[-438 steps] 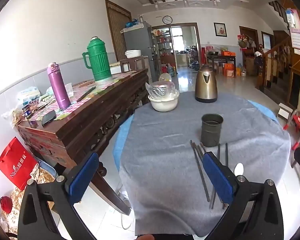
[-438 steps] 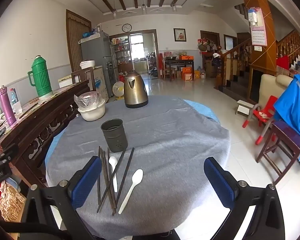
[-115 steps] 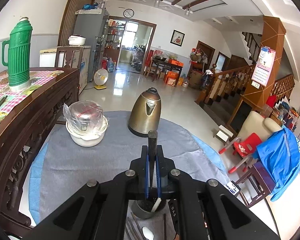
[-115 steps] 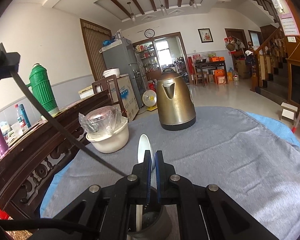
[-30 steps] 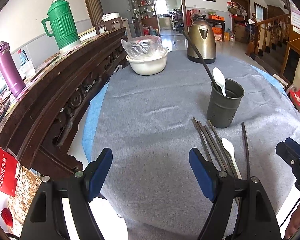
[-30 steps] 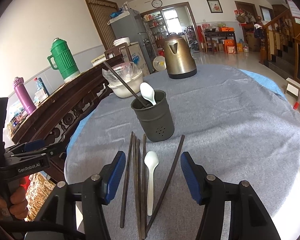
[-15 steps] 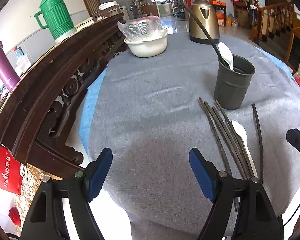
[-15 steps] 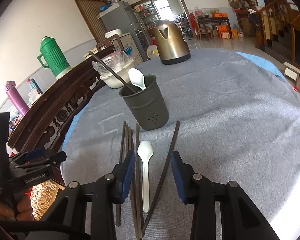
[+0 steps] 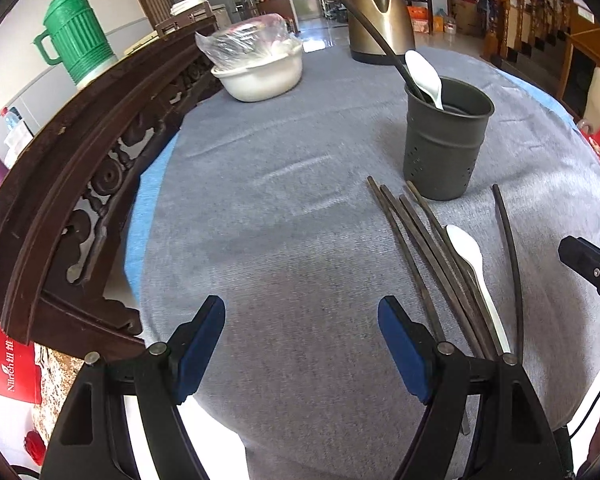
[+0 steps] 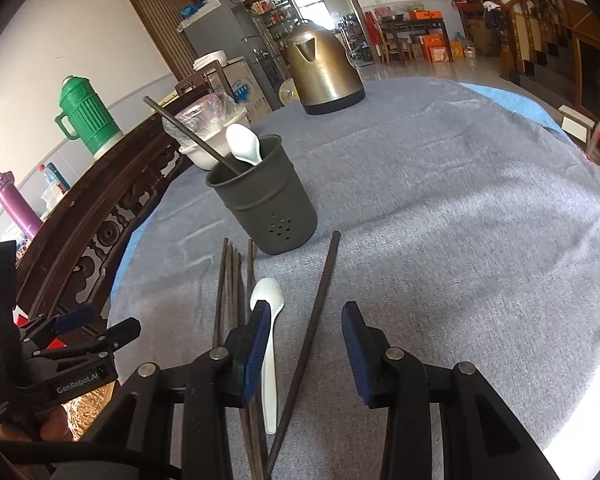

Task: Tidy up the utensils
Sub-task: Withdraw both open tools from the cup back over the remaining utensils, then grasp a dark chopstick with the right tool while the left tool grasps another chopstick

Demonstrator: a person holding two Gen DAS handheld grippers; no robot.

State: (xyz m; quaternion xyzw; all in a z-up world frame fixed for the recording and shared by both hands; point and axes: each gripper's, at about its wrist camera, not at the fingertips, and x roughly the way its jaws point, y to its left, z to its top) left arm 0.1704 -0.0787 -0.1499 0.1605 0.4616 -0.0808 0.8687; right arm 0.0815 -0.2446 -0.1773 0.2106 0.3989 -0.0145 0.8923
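Note:
A dark grey utensil cup [image 9: 444,140] [image 10: 262,198] stands on the grey tablecloth [image 9: 284,216] and holds one white spoon [image 10: 244,144] and one dark chopstick [image 10: 188,136]. Several dark chopsticks [image 9: 416,252] [image 10: 230,292] and a second white spoon [image 9: 474,268] [image 10: 270,340] lie in front of the cup. A single chopstick [image 10: 318,316] lies apart to the right. My right gripper [image 10: 306,344] is open low over that single chopstick, its left finger above the spoon. My left gripper [image 9: 300,344] is open and empty over bare cloth left of the chopsticks.
A bronze kettle [image 10: 322,76] and a white bowl covered with plastic [image 9: 256,68] stand at the back of the round table. A carved wooden sideboard [image 9: 80,148] with a green thermos [image 9: 78,50] runs along the left. Table edge is near both grippers.
Both grippers have come lower and closer to the utensils on the cloth. The right gripper's fingers have narrowed around the single chopstick and spoon. The left stays wide open.

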